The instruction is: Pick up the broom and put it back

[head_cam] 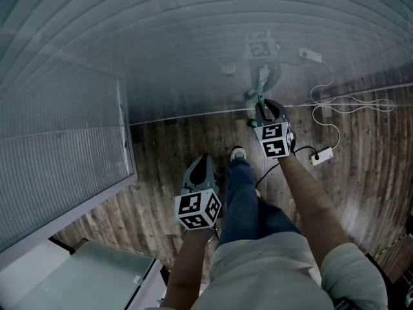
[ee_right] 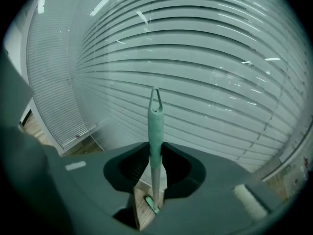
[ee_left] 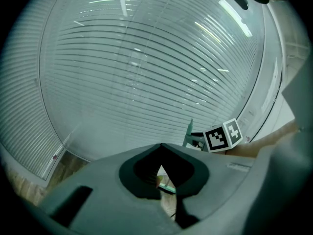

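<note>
The broom has a thin teal handle (ee_right: 155, 131) with a forked hanging loop at the top, and it stands upright in front of the glass wall with blinds. My right gripper (ee_right: 156, 150) is shut on the handle, and the broom's head (ee_right: 150, 203) shows far below on the wood floor. From the head view the right gripper (head_cam: 270, 106) is held out near the foot of the wall, the broom handle (head_cam: 261, 101) rising between its jaws. My left gripper (head_cam: 205, 161) hangs lower and nearer to me, its jaws together and empty. In the left gripper view, the left gripper (ee_left: 161, 148) points at the blinds, with the broom's top (ee_left: 190, 131) off to the right.
A white power strip (head_cam: 322, 155) with a looping cable (head_cam: 352, 105) lies on the wood floor at the right. A glass partition with blinds (head_cam: 64, 141) juts out at the left, and a white cabinet (head_cam: 97, 270) stands below it. The person's leg and shoe (head_cam: 238, 154) are between the grippers.
</note>
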{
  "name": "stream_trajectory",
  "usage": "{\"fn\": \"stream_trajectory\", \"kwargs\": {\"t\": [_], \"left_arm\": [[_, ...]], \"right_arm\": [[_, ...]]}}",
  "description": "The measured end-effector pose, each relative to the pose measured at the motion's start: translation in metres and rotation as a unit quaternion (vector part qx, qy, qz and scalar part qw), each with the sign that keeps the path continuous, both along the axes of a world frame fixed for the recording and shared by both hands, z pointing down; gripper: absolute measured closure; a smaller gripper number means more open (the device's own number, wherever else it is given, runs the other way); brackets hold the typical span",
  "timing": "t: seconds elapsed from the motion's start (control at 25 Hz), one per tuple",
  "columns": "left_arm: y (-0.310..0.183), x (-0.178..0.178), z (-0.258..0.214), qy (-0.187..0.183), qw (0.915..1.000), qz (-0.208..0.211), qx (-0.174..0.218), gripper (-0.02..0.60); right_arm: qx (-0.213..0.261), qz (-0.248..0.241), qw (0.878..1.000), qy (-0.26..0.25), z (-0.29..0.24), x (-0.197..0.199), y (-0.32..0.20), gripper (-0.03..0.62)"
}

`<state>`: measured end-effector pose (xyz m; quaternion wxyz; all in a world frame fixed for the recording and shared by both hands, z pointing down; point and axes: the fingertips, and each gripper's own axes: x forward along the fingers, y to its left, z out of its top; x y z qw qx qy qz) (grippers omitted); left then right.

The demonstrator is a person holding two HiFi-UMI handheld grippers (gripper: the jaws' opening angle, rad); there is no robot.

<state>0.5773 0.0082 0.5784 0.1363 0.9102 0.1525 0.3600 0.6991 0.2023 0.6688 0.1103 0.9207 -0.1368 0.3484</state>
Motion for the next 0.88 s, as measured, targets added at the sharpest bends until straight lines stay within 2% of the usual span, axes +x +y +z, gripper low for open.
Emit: {"fn": "stream_trajectory", "kwargs": {"t": [0.68, 0.88], "left_arm": [[-0.001, 0.0012, 0.0005, -0.003, 1.0, -0.005, 0.005, 0.575], [-0.0014, 0.0, 0.001, -0.007, 1.0, -0.005, 0.004, 0.575]], "right_arm": [[-0.007, -0.009, 1.0, -0.004, 0.0085, 0.0043, -0.0015, 0.499], [-0.008, -0.009, 1.0, -0.012, 0.0098, 0.0063, -0.0017, 0.473]]}}
